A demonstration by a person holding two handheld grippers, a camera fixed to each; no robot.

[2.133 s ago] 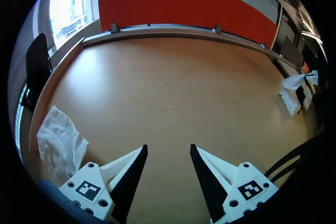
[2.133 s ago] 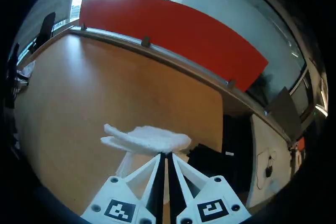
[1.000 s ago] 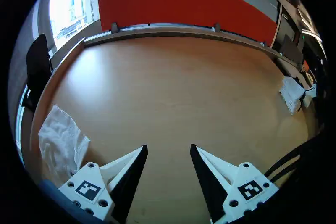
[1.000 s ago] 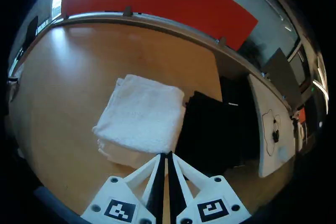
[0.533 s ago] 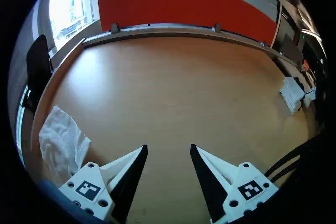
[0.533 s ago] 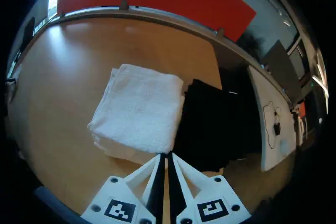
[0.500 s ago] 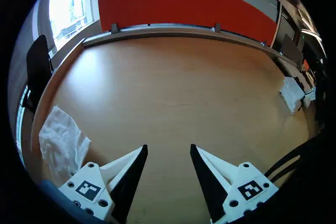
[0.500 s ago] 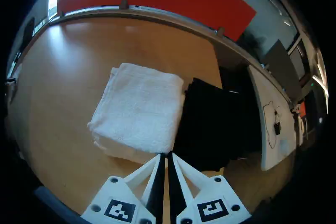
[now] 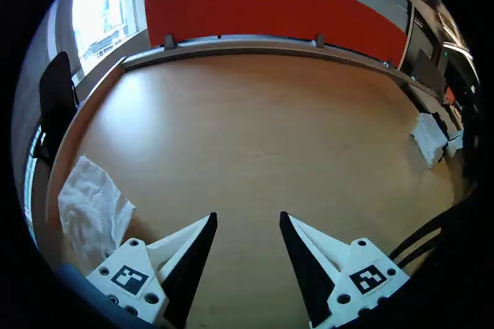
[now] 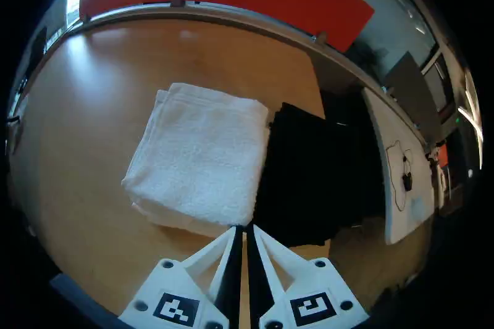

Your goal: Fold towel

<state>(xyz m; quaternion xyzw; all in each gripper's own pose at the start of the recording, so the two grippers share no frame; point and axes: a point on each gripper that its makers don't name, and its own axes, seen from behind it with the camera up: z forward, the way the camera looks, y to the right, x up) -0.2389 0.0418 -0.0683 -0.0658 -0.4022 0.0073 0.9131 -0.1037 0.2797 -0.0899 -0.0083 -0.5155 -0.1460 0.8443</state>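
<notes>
Right gripper view: folded white towel point(image 10: 200, 156) on table point(image 10: 80, 144).
Right gripper point(image 10: 246, 228): fingers together, at towel's edge.
Left gripper point(image 9: 247, 215): wide apart, empty.

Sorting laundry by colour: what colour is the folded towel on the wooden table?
White; the folded terry towel shows best in the right gripper view.

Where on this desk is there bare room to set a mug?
The desk is barest in the middle, between the crumpled white cloth, the red partition and the folded white towel. Crowded where that towel sits beside a black object.
</notes>
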